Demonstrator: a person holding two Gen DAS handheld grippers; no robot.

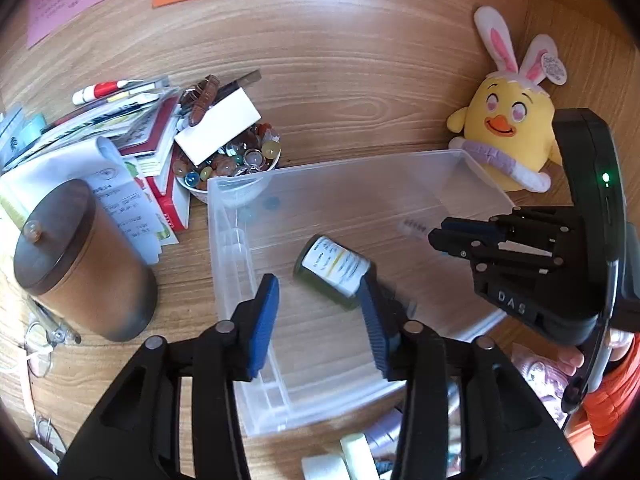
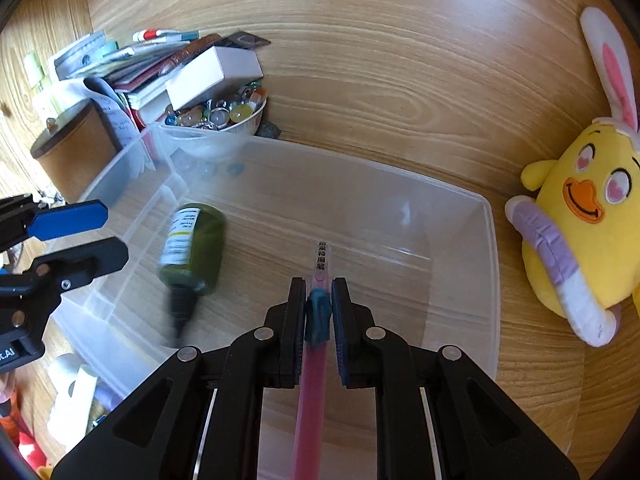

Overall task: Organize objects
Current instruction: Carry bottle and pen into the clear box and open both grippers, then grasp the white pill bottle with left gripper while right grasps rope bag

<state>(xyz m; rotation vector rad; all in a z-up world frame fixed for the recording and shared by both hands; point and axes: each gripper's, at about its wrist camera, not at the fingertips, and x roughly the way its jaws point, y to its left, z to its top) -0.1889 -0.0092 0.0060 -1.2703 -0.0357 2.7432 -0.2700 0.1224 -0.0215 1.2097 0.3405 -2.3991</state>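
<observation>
Green bottle [image 2: 192,248] already in the clear bin [image 2: 490,240], left claw [image 1: 320,312] apart; right claw [image 2: 318,312] clamped on a pink pen [image 2: 316,344] over it; clutter by the bin's far-left corner remains.

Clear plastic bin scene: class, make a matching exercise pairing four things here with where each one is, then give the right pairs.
1. green bottle
2. pink pen
3. yellow chick plush
4. glass beads

A. in a white bowl
B. on the table beside the clear plastic bin
C. clamped in the right gripper
D. lying on its side inside the bin

Pairs: 1-D, 2-C, 3-B, 4-A
</observation>
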